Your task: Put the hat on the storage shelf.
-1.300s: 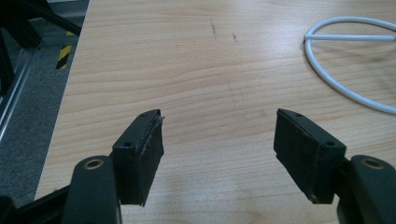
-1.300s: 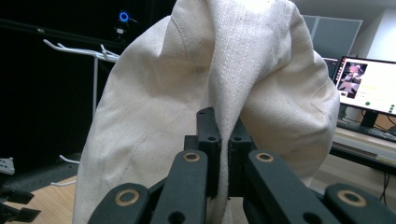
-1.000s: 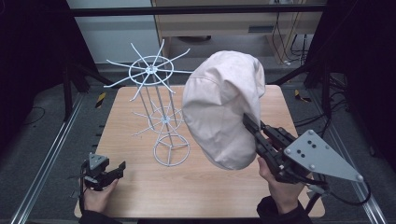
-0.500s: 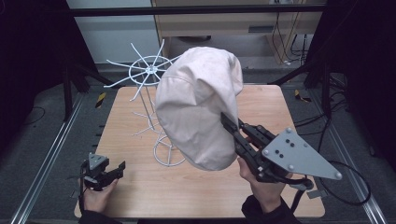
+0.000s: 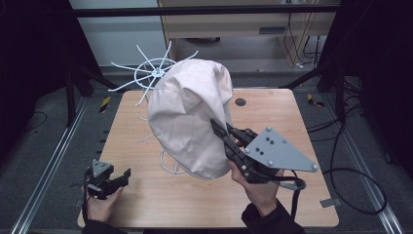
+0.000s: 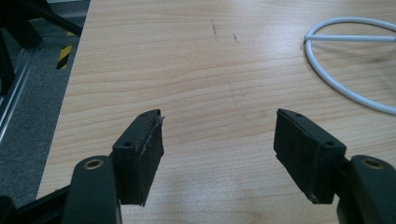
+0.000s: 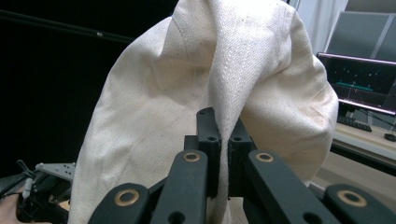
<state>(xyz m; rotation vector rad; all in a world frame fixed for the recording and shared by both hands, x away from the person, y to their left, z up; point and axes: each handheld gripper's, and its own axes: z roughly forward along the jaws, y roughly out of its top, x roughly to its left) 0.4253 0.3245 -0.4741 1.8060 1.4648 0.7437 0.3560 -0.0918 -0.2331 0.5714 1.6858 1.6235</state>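
**A:** Cloth on the move: your right gripper (image 5: 220,130) has carried the cream-coloured fabric hat (image 5: 190,122) leftward across the light wooden worktop (image 5: 272,109) over the past second. A second ago the hat hung over the right half of the worktop; now it is in the air directly in front of the white wire hat stand (image 5: 155,73), hiding the stand's lower tiers and part of its round base.

**B:** And the grip?

**A:** In the right gripper view the jaws are pressed nearly together on a fold of the hat's (image 7: 210,84) edge, and the rest of the cloth balloons above and around them. Your left gripper (image 5: 117,178) has stayed put at the near left corner of the worktop, jaws spread wide with nothing between them; the left gripper view has bare wood ahead and the stand's white ring base (image 6: 348,65) off to the right.

**B:** What does that mean for the job?

**A:** By my reading, you are bringing the hat to the stand to hang it. The hat is lined up with the stand but not yet resting on any of its spokes, so the lowering and release remain to be done.
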